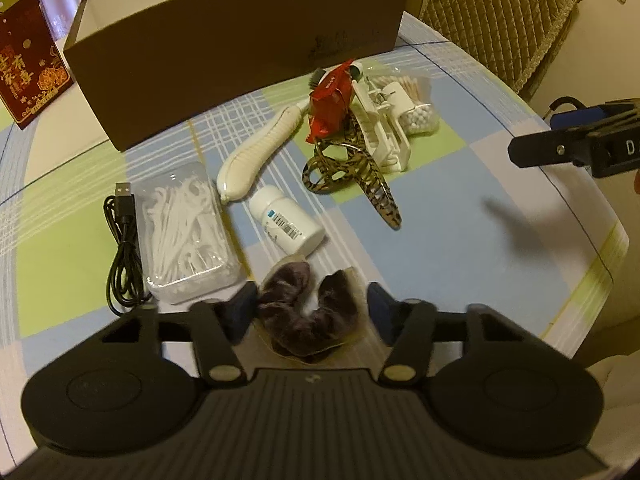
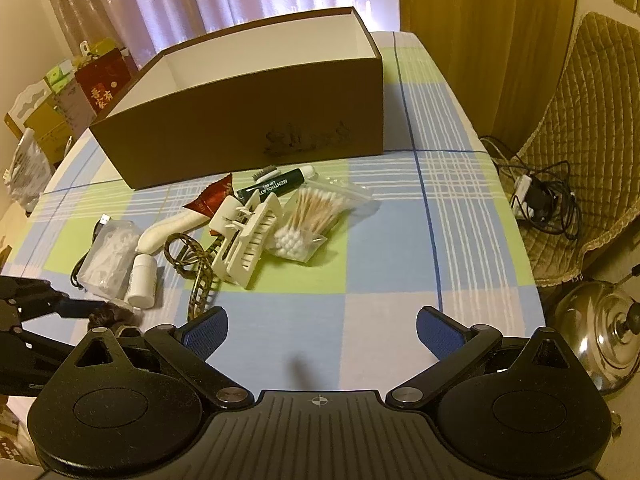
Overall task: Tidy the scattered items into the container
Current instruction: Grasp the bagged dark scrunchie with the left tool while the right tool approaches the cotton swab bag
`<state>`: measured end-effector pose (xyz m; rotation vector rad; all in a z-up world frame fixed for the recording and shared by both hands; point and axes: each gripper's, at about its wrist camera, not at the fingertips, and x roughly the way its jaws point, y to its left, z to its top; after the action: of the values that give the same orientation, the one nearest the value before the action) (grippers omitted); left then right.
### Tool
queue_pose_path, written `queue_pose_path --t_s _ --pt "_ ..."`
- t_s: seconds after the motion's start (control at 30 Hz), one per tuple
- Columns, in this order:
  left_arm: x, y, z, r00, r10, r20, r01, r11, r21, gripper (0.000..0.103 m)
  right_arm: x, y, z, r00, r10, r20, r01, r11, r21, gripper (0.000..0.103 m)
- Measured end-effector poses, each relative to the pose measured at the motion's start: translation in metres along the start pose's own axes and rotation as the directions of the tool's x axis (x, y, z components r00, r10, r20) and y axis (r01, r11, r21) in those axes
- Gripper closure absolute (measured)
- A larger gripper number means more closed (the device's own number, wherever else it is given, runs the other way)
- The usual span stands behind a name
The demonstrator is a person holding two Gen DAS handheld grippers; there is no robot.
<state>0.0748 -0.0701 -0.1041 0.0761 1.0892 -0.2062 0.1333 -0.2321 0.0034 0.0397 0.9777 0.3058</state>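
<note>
Left gripper (image 1: 310, 306), jaws spread, straddles the brown scrunchie (image 1: 310, 320), which lies on the table (image 1: 460, 248) between the blue pads (image 1: 240, 306); contact cannot be told. Step in hand, as judged: first pick-up, grasp not yet closed. Ahead of the tool lie the bottle (image 1: 286, 220), floss box (image 1: 188, 232), cable (image 1: 124, 248) and hair clip (image 1: 360, 176); beyond them stands the open box (image 1: 240, 52), seemingly empty. Right gripper (image 2: 322, 336), jaws spread wide, hovers over bare cloth, holding nothing; cotton swabs (image 2: 316, 216) lie ahead of it. Next move calls for closing on the scrunchie, lifting clear of the bottle, and carrying forward over the box's near wall.
</note>
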Motion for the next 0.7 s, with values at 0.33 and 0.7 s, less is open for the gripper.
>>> queue_pose_path --t_s 0.33,0.7 --pt "-0.017 0.015 -0.003 1.0 -0.001 0.025 0.002 0.999 -0.043 0.08 0.012 0.007 0.009 0.999 0.027 0.017 -0.026 1.0 -0.006 0.0" --pt "-0.057 0.039 0.007 0.992 0.039 0.122 -0.026 0.994 -0.105 0.081 0.034 -0.006 0.042 0.997 0.011 0.082 -0.021 0.993 0.113 0.031"
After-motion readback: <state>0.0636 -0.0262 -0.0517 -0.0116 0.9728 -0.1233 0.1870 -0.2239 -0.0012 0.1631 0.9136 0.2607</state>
